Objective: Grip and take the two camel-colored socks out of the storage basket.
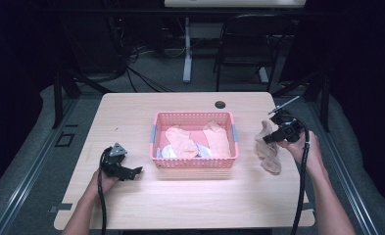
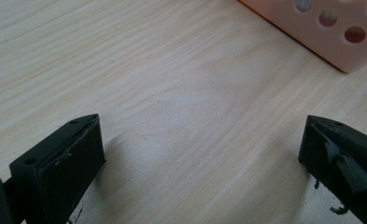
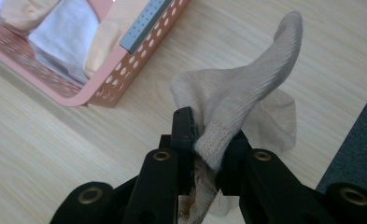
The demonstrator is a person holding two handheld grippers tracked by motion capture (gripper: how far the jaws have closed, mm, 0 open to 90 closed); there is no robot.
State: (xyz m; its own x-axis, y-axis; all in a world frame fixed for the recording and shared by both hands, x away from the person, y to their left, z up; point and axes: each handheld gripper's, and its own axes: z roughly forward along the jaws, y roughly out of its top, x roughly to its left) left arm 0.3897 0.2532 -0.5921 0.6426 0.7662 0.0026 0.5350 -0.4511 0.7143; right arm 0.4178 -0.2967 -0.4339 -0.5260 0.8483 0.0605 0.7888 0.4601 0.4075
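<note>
Because the right gripper pinches shut on just one fold of the soft beige sock, at three o'clock from the pink holey plastic basket, the sock could slip out, while the left gripper waits wide open and empty.

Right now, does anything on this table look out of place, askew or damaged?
One beige sock is outside the pink basket, pinched in the shut right gripper to the basket's right, while other socks lie inside it. A brownish mark shows on the fabric between the jaws; I cannot tell what it is. Nothing looks spilled or damaged.
</note>
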